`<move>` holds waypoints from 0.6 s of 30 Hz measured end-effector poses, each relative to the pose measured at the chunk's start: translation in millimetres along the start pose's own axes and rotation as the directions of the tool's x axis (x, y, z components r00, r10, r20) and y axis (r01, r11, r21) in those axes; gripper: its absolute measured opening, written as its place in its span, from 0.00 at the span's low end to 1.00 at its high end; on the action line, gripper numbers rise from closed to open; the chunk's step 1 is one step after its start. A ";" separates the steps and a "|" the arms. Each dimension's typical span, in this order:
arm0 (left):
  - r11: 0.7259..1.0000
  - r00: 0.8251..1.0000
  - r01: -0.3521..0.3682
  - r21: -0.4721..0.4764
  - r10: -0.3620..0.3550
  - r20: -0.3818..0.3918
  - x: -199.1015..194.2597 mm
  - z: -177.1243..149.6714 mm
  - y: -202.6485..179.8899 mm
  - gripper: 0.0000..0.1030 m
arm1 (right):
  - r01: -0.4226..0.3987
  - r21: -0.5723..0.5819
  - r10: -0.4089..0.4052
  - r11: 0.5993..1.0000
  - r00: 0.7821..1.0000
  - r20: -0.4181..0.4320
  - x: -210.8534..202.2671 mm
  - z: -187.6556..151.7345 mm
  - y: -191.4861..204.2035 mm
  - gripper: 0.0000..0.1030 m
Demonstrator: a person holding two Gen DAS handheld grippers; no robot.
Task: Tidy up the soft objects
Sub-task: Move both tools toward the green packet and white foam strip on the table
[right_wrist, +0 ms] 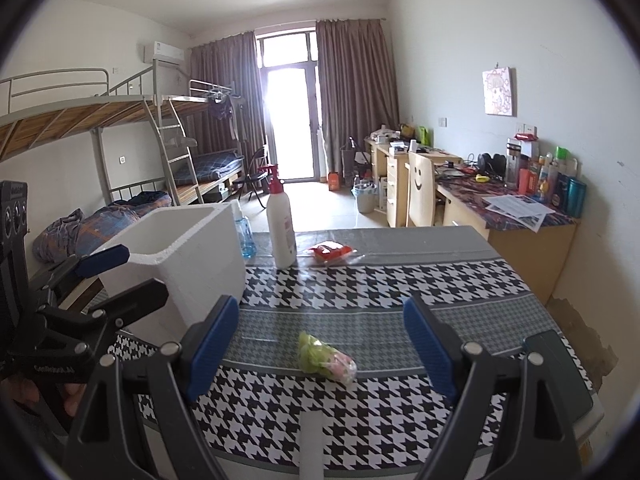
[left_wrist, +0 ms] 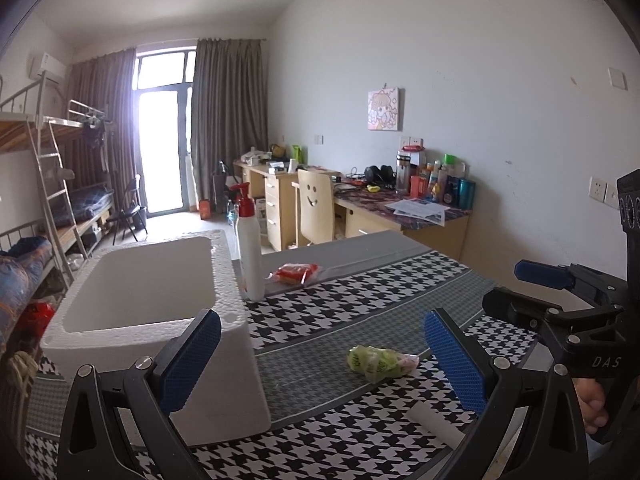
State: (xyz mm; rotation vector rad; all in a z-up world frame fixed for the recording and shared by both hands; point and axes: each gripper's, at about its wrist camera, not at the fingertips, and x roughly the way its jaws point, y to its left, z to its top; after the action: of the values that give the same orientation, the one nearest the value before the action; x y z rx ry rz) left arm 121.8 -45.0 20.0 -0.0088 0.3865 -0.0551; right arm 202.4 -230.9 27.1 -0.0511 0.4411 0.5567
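A green and pink soft packet [left_wrist: 380, 362] lies on the houndstooth tablecloth, between and just ahead of my open left gripper [left_wrist: 322, 356]. It also shows in the right wrist view [right_wrist: 326, 356], between the fingers of my open right gripper [right_wrist: 322, 344]. A red packet in clear wrap [left_wrist: 294, 273] [right_wrist: 330, 251] lies farther back beside a white pump bottle [left_wrist: 249, 248] [right_wrist: 280, 226]. A white foam box [left_wrist: 148, 304] [right_wrist: 180, 256] stands open and empty at the left. Both grippers are empty. The right gripper is in the left view [left_wrist: 520, 286], the left gripper in the right view [right_wrist: 128, 274].
A white paper roll [left_wrist: 436, 422] [right_wrist: 312, 444] lies at the near table edge. A blue-liquid bottle [right_wrist: 244, 232] stands behind the box. Beyond the table are desks, a chair with a smiley face [right_wrist: 420, 190], bunk beds [right_wrist: 120, 140] and a bright balcony door.
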 end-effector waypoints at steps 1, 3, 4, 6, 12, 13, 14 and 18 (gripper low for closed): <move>1.000 1.000 0.000 0.000 0.000 -0.002 1.3 0.1 -0.9 0.99 | 0.003 0.000 -0.003 1.000 1.000 -0.001 -0.2 -1.0 -1.0 0.85; 1.000 1.000 0.006 0.002 -0.006 -0.007 3.3 0.4 -1.7 0.99 | 0.011 0.000 -0.011 1.000 1.000 -0.004 -0.4 -3.4 -3.2 0.85; 1.000 1.000 0.010 0.004 -0.010 -0.010 4.7 0.6 -3.0 0.99 | 0.014 0.002 -0.014 1.000 1.000 -0.005 -0.5 -4.5 -4.1 0.85; 1.000 1.000 0.012 0.007 -0.012 -0.015 7.8 0.9 -4.6 0.99 | 0.017 0.009 -0.017 1.000 1.000 -0.007 -0.9 -6.0 -6.4 0.85; 0.999 0.998 0.037 0.022 -0.036 -0.044 19.6 0.0 -14.2 0.99 | 0.030 0.023 -0.029 0.999 0.999 -0.016 -3.5 -12.8 -12.8 0.85; 0.998 0.998 0.048 0.026 -0.047 -0.050 22.3 -0.3 -16.2 0.99 | 0.032 0.023 -0.032 0.999 0.999 -0.017 -3.8 -13.7 -13.6 0.85; 0.998 0.997 0.055 0.029 -0.053 -0.056 24.7 -0.7 -17.5 0.99 | 0.035 0.023 -0.035 0.999 0.999 -0.018 -4.1 -14.4 -14.0 0.85; 0.997 0.995 0.066 0.031 -0.064 -0.080 35.0 -2.9 -20.3 0.99 | 0.045 0.024 -0.044 0.999 0.999 -0.028 -4.6 -22.2 -19.6 0.85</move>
State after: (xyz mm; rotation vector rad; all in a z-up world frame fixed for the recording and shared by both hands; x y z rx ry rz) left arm 152.0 -67.2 4.6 0.0140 0.4643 -0.1267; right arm 200.5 -253.4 7.5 -0.0450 0.4720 0.5071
